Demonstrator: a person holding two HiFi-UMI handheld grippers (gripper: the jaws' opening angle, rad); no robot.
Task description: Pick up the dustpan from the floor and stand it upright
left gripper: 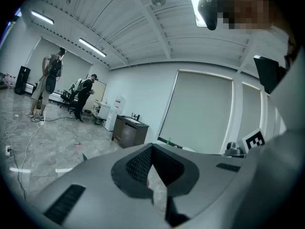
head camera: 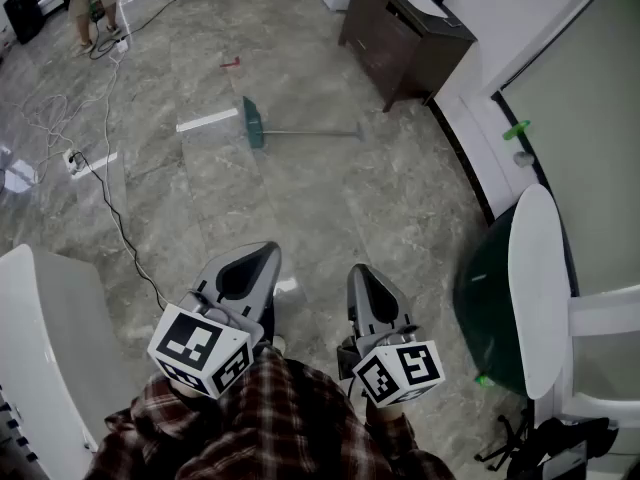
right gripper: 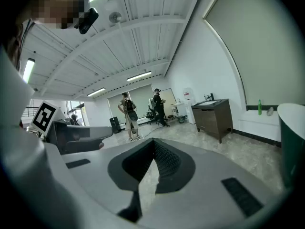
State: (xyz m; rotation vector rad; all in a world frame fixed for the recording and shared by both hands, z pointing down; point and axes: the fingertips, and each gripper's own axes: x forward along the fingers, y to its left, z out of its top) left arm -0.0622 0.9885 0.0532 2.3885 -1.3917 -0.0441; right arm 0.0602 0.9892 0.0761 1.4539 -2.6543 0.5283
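The green dustpan (head camera: 252,121) lies flat on the grey stone floor far ahead, its long thin handle (head camera: 315,132) stretching to the right. In the left gripper view only a small green corner of the dustpan (left gripper: 84,157) shows above the jaw housing. My left gripper (head camera: 265,252) and right gripper (head camera: 358,272) hover side by side close to my body, well short of the dustpan. Both point forward and slightly down. The left gripper (left gripper: 152,147) has its jaws touching at the tip, nothing between them. The right gripper (right gripper: 153,142) is likewise shut and empty.
A dark wooden cabinet (head camera: 400,33) stands against the far right wall. A white chair (head camera: 540,288) and a dark green bin (head camera: 485,313) are close on my right. Cables (head camera: 100,168) trail along the left, with white strips (head camera: 207,120) near the dustpan. Two people (left gripper: 47,85) stand far off.
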